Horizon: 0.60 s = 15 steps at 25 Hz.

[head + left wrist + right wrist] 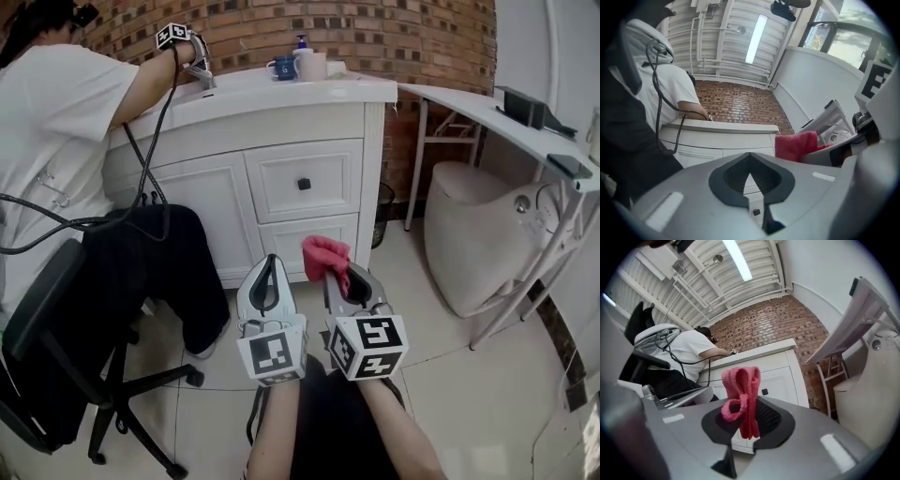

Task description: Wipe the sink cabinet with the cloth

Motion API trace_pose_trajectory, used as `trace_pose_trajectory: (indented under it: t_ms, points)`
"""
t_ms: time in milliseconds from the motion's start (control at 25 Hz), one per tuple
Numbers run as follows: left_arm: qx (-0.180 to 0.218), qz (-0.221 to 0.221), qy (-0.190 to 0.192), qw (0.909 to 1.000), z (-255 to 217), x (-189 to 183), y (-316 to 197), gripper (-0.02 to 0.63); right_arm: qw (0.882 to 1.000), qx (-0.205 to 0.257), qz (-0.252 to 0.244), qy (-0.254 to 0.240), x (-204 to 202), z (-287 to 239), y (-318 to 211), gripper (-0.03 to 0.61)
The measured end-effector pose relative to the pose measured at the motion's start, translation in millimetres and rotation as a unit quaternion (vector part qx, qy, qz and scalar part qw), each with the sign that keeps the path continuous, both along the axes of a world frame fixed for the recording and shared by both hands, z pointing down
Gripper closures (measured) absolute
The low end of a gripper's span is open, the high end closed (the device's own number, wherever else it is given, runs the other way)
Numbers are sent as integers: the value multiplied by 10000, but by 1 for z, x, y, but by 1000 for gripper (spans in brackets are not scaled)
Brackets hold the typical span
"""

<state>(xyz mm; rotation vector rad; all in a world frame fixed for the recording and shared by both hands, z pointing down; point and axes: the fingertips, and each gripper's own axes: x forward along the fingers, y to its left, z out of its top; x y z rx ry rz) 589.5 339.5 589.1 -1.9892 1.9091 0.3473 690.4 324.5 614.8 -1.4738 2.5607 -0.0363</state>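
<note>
Cloth (324, 255): pinched upright in right gripper (339, 279). Sink cabinet (281, 173) straight ahead of it, apart. Left gripper (269, 274) alongside, jaws pressed together, empty.

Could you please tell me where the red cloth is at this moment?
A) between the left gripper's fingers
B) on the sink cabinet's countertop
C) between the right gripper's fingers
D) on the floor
C: the right gripper is shut on the red cloth, which sticks up from it.
</note>
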Motion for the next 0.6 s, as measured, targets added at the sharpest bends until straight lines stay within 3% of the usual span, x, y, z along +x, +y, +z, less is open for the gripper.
trace_pose_trajectory:
  t_ms: [200, 400, 600]
  points:
    - [-192, 237, -443, 9986, 4, 22, -7, 598, 10000, 41, 14, 84, 0, 1, 0, 526]
    - [-376, 298, -191, 9987, 8, 19, -15, 598, 9999, 34, 61, 112, 4, 4, -3, 526]
    - [-471, 323, -279, 9980, 11, 21, -19, 598, 9999, 38, 43, 135, 2, 6, -5, 526]
